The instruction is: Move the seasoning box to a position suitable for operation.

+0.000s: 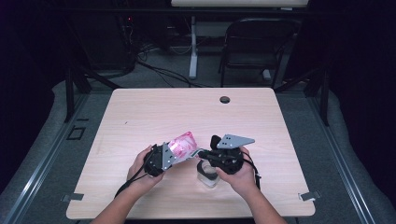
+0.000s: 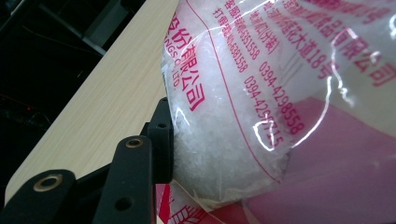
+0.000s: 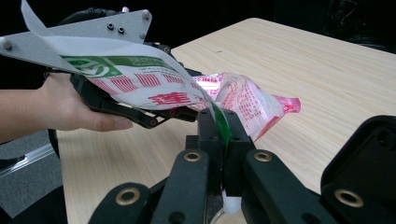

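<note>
- High view: I hold the pink-and-white bag of white crystals above the surface between left gripper and right gripper, over a clear container.
- Left gripper view: jaws partly open, pressed on the bag.
- Right gripper view: jaws shut, pinching the bag's edge.

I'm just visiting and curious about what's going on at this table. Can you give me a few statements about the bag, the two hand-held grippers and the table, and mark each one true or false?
1. The bag is printed in pink and red. True.
2. The right gripper is pinching an edge of the bag. True.
3. The bag lies flat on the table, untouched. False: the left gripper holds it too, one black jaw pressed against its side.
4. The bag holds a white, grainy material. True, as the left gripper view shows.
5. A clear container stands at the table's far edge. False: it sits near the person, under the right gripper.
</note>
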Tool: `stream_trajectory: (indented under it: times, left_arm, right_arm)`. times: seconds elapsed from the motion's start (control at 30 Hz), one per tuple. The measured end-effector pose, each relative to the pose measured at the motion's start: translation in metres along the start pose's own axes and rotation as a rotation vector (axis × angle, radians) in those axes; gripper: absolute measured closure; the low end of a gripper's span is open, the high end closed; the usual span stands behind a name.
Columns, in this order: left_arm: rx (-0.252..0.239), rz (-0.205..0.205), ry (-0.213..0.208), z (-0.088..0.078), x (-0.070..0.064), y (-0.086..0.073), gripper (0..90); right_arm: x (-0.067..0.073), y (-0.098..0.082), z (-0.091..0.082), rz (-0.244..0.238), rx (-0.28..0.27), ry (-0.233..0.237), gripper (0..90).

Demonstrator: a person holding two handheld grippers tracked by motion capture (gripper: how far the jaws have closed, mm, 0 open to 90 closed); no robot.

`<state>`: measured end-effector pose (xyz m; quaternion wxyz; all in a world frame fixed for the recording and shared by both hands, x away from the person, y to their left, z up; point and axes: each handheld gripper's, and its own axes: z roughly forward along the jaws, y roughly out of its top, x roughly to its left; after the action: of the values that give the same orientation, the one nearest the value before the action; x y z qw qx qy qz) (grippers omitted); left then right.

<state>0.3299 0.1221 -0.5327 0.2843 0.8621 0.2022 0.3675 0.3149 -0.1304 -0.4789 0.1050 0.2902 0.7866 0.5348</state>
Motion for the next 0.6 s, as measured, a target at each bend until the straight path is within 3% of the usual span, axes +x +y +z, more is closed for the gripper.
stream_trajectory:
  times: [0.6]
  left_arm:
    - [-0.013, 0.045, 0.036, 0.0048, -0.0072, -0.0005, 59.5]
  right_arm:
    - [-0.0043, -0.0069, -0.0028, 0.004, 0.014, 0.001, 89.9]
